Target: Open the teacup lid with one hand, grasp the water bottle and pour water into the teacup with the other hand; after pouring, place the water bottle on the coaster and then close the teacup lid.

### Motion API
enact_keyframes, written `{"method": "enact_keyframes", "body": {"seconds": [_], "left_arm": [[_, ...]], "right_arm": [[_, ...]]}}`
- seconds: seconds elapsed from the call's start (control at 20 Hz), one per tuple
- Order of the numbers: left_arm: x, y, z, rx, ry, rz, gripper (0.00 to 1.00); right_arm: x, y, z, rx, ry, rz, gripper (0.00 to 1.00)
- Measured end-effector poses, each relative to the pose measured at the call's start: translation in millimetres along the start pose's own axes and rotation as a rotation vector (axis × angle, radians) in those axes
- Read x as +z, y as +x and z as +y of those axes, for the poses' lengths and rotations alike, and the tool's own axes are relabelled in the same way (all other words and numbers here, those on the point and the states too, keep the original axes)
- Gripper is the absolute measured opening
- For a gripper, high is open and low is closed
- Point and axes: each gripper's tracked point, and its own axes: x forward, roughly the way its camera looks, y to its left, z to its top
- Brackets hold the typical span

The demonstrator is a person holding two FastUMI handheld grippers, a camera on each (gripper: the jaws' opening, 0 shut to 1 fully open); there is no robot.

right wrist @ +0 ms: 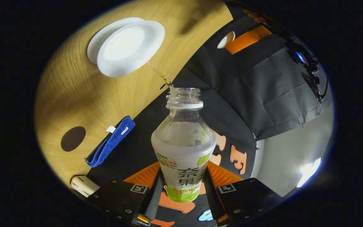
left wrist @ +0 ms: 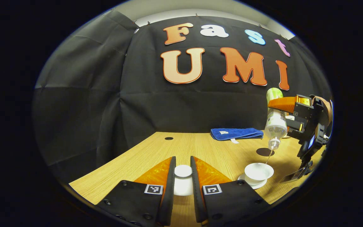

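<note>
The left tongs (left wrist: pixel 183 183) are clamped on the white teacup lid (left wrist: pixel 183 171), low over the bench (left wrist: pixel 156 148). To their right, the right tongs (right wrist: pixel 181 192) clamp the tipped water bottle (right wrist: pixel 183 148), its thin stream falling into the open teacup (left wrist: pixel 258 171); the dark coaster (left wrist: pixel 265 152) lies just beyond.

Uncapped water bottle (right wrist: pixel 183 148) between right gripper (right wrist: pixel 183 186) fingers (right wrist: pixel 153 192), thin stream toward teacup (right wrist: pixel 130 48).

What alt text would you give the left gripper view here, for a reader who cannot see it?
The left gripper holds the white teacup lid between its fingers above a wooden table. To the right, the right gripper tips a water bottle neck down, pouring a thin stream into the open teacup. A folded blue cloth lies behind.
</note>
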Motion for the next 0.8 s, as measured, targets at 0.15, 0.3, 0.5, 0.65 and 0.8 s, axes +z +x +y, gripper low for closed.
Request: {"method": "enact_keyframes", "body": {"seconds": [0.15, 0.3, 0.5, 0.65, 0.8], "left_arm": [[-3, -6, -9, -0.023, 0.004, -0.006, 0.32], [-7, -6, -18, -0.049, -0.012, 0.009, 0.32], [-6, -4, -24, -0.059, -0.017, 0.01, 0.32], [-3, -3, -32, -0.071, -0.022, 0.007, 0.32], [-2, -1, -37, -0.079, -0.024, 0.007, 0.32]], "right_arm": [[11, -5, 9, 0.026, 0.035, -0.011, 0.65], [19, -10, 21, 0.063, 0.112, -0.001, 0.65], [22, -15, 39, 0.139, 0.298, 0.023, 0.66], [22, -14, 34, 0.109, 0.407, 0.037, 0.66], [11, -11, 44, 0.131, 0.567, 0.082, 0.66]]}}
